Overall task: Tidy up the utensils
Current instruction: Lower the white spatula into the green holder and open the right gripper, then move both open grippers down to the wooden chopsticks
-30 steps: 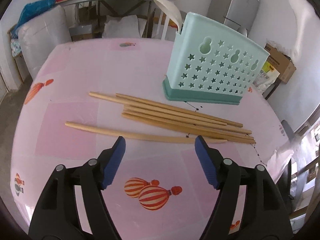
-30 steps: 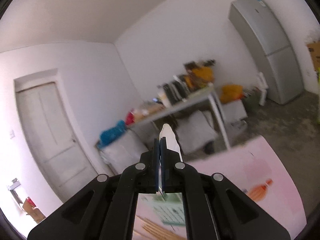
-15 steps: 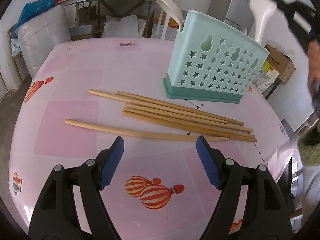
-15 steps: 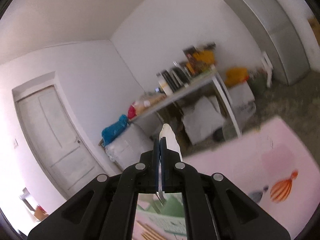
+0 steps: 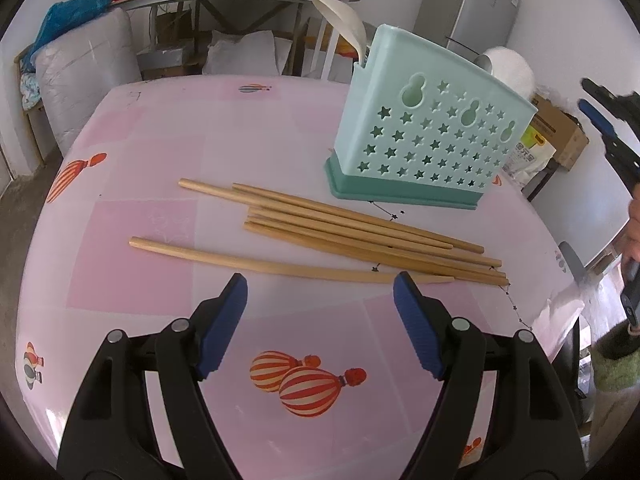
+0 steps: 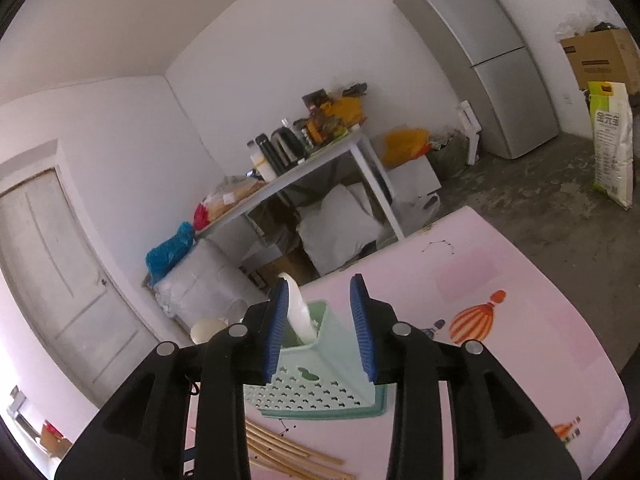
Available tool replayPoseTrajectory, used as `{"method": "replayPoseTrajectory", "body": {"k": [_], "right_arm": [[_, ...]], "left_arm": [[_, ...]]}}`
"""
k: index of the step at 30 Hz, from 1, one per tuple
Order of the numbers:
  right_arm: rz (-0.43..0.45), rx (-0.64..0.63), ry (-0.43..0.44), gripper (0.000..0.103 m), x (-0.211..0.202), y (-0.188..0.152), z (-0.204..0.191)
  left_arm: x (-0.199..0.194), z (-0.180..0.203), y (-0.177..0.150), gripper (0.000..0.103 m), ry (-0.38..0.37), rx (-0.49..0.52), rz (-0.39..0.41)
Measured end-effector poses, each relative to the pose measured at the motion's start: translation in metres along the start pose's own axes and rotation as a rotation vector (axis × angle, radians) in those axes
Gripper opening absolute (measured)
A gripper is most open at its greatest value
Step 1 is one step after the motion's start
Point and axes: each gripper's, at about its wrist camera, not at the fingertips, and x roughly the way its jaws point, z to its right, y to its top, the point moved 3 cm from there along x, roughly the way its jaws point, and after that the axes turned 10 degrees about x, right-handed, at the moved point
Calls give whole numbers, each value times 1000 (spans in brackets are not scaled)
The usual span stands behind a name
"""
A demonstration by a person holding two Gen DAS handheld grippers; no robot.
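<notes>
A mint-green utensil holder (image 5: 428, 136) with star holes stands on the pink table (image 5: 160, 152). Several wooden chopsticks (image 5: 340, 236) lie in front of it, just beyond my open, empty left gripper (image 5: 320, 300). One white spoon (image 5: 340, 24) sticks out of the holder's left end and another (image 5: 508, 68) out of its right end. In the right wrist view my right gripper (image 6: 320, 300) hovers over the holder (image 6: 320, 380) with its jaws opening. The white spoon (image 6: 298, 312) stands in the holder between them, close beside the left pad (image 6: 276, 328), with a wide gap to the other pad.
A person's hand (image 5: 634, 220) holds the right gripper at the table's right edge. Beyond the table are a cluttered side table (image 6: 320, 156), a grey fridge (image 6: 492, 52), a cardboard box (image 6: 600, 60), a sack (image 6: 612, 144) and white bags (image 5: 84, 76).
The right gripper came down with the white spoon to the holder and its jaws parted; the spoon now stands in the holder. The left gripper stayed still.
</notes>
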Motion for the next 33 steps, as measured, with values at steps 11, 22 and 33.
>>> {"method": "replayPoseTrajectory", "body": {"k": [11,22,33], "right_arm": [[-188,9,-31,34,-2,-60,9],[-530,-189,-83,43,68,-138,-15],[-677,-328,-160,44,132,-159,-5]], "left_arm": [[-4,-4,2,71,14,-11,17],[-2,-4,-1,71,-34,-21,-15],[10,-1,-14,44,-257,-169,-64]]}}
